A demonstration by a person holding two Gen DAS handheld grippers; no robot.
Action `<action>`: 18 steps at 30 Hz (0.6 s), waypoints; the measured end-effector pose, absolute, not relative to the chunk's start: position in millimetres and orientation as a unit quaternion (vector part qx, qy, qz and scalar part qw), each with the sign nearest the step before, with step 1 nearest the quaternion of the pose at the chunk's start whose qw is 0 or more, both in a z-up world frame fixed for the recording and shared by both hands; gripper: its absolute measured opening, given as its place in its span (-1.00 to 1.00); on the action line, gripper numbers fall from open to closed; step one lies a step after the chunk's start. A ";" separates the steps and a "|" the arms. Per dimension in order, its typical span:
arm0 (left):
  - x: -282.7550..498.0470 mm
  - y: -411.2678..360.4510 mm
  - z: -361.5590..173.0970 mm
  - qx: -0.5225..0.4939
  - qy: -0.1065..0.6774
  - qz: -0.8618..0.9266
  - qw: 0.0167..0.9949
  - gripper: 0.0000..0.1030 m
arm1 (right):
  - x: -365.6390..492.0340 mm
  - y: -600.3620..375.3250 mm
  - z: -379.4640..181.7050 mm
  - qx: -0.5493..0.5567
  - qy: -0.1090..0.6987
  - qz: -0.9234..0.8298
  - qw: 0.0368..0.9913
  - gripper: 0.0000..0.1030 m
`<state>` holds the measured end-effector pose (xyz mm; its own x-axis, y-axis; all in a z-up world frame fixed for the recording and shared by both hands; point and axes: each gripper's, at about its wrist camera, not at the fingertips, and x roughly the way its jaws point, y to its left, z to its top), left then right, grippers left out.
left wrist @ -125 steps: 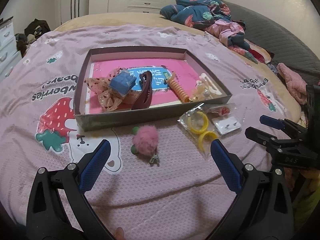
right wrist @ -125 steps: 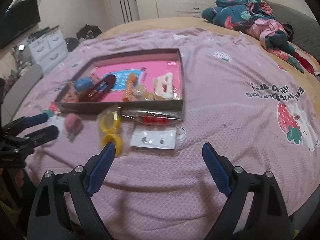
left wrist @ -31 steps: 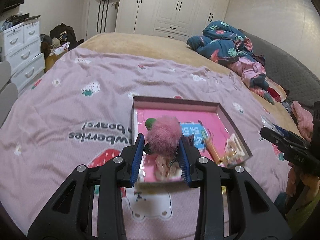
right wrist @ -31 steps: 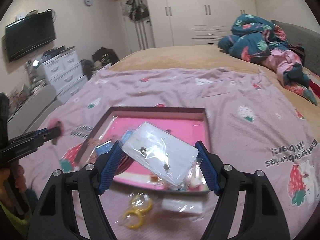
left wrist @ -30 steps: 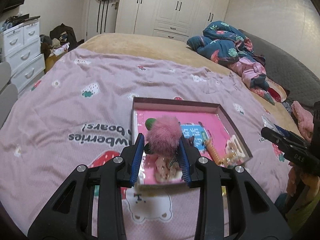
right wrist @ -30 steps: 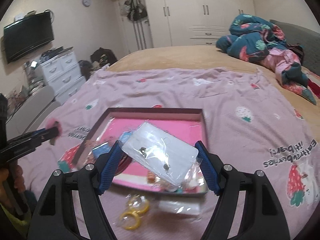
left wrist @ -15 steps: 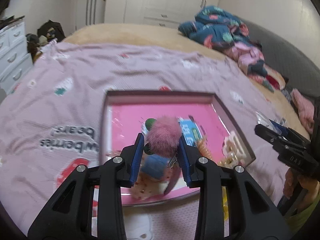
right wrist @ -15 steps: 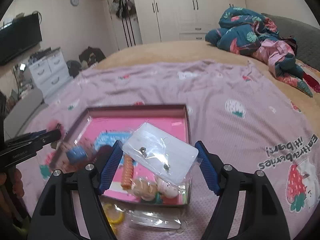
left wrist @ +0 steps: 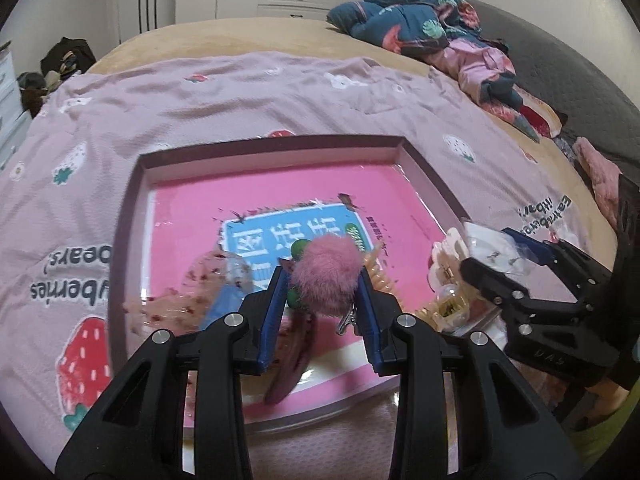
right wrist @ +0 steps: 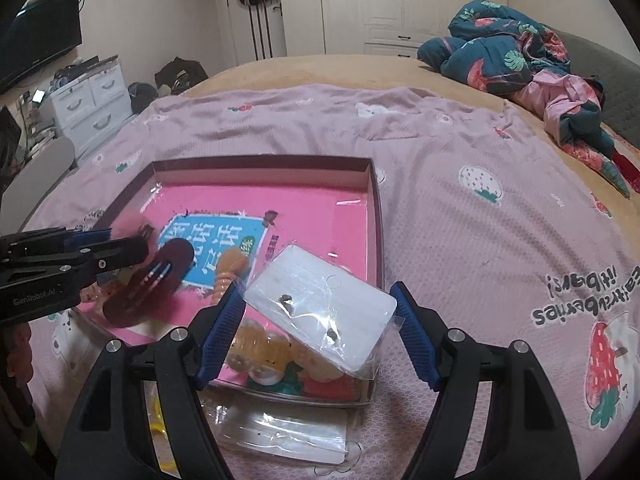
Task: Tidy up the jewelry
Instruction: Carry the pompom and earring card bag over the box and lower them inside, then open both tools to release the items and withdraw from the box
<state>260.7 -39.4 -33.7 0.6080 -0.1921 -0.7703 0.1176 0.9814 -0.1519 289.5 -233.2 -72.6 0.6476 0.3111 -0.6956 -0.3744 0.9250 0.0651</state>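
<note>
My left gripper (left wrist: 322,280) is shut on a fluffy pink pompom hair clip (left wrist: 325,274), held over the near part of the shallow box (left wrist: 276,144) with its pink floor. My right gripper (right wrist: 318,312) is shut on a white earring card in a clear bag (right wrist: 320,312), above the box's near right corner (right wrist: 374,208). In the box lie a maroon claw clip (right wrist: 148,280), an orange spiral hair tie (right wrist: 228,272), a blue piece (left wrist: 222,300) and amber bead items (right wrist: 260,352). The left gripper (right wrist: 120,248) shows at the right wrist view's left edge.
The box sits on a pink strawberry-print bedspread (right wrist: 500,240). Outside its near wall lie a clear packet (right wrist: 288,436) and a yellow ring (right wrist: 160,412). Bunched clothes (right wrist: 520,64) lie at the bed's far right. Drawers (right wrist: 92,108) stand left of the bed.
Both grippers came down and forward over the box, which now looms larger. The pompom clip and the earring card stay gripped throughout.
</note>
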 end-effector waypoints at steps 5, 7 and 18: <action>260.3 -46.2 -40.3 -0.035 0.442 -0.092 0.891 -0.46 | 292.2 -233.1 -78.7 -0.033 0.382 0.211 0.899 0.44; 259.8 -46.3 -40.9 -0.033 0.443 -0.091 0.891 -0.45 | 291.6 -234.4 -78.5 -0.026 0.385 0.222 0.896 0.54; 252.9 -47.6 -35.1 -0.036 0.438 -0.092 0.894 -0.27 | 273.9 -270.5 -51.1 0.042 0.355 0.205 0.911 0.72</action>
<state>252.9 -47.6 -35.1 0.5995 -0.1961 -0.7760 0.1337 0.9804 -0.1444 273.9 -270.5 -51.1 0.6635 0.4025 -0.6306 -0.3431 0.9128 0.2216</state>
